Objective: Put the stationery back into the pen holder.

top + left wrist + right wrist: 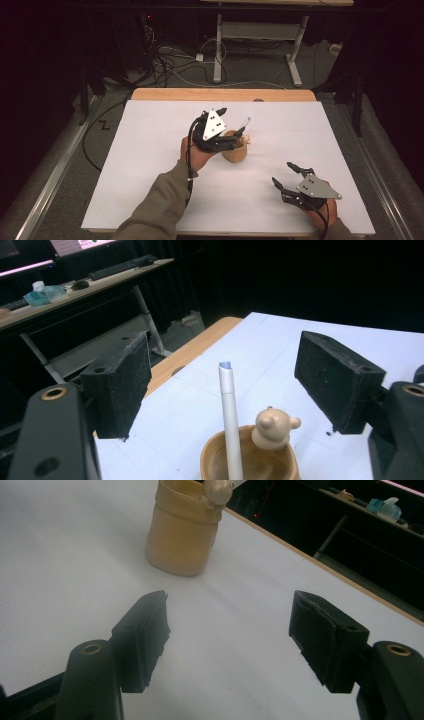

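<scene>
Left tongs (225, 390) are gaping around the white pen (231, 430) standing in the bear cup (250, 460); right tongs (230, 640) are resting open

A white pen (230, 425) stands upright in a tan cup (250, 460), between wide-apart jaws.

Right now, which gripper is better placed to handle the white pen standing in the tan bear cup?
Left. The left gripper hangs just above the cup with open jaws on either side of the pen. The right gripper sits open near the table's front edge, well apart from the cup.
</scene>
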The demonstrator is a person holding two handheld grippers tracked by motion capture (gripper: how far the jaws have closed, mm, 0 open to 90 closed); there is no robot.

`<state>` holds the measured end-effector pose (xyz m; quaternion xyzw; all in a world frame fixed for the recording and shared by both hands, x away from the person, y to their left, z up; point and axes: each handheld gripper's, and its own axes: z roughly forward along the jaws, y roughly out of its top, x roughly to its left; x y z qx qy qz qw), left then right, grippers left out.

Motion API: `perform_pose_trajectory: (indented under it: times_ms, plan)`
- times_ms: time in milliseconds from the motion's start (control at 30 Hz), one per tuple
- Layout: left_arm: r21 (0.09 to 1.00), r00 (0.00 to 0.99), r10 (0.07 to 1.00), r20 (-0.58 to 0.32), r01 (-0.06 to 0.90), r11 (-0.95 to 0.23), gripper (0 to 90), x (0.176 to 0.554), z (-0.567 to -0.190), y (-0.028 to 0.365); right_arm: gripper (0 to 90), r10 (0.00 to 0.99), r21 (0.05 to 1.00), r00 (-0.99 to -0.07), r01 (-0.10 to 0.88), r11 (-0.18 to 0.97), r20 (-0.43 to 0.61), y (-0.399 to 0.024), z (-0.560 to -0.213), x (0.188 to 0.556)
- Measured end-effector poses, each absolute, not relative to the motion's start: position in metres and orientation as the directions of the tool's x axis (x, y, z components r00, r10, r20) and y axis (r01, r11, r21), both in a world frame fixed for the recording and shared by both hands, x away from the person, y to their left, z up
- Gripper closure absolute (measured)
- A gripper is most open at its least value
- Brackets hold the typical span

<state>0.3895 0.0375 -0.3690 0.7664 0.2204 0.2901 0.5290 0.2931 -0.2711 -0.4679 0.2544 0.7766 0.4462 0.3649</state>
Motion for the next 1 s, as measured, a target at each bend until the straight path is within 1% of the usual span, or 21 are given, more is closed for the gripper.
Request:
perform_pose_trajectory:
  times_ms: [133, 200, 533, 1000]
  plan:
    - [0.936, 0.737, 0.640, 0.217, 0.028, -0.350, 21.9, 0.387, -0.370, 0.041, 32.6, 0.720, 0.879, -0.605, 0.069, 0.472, -0.339, -0.271, -0.468, 0.293]
    - [0.932, 0.739, 0.635, 0.227, 0.025, -0.362, 18.8, 0.386, -0.370, 0.043, 32.6, 0.720, 0.879, -0.605, 0.069, 0.472, -0.339, -0.271, -0.468, 0.293]
    - [0.902, 0.747, 0.599, 0.289, -0.003, -0.432, 18.7, 0.376, -0.376, 0.054, 32.4, 0.717, 0.879, -0.609, 0.067, 0.472, -0.338, -0.268, -0.466, 0.291]
    - [0.876, 0.749, 0.561, 0.352, -0.053, -0.480, 18.6, 0.357, -0.385, 0.061, 32.4, 0.704, 0.876, -0.622, 0.059, 0.478, -0.342, -0.264, -0.465, 0.289]
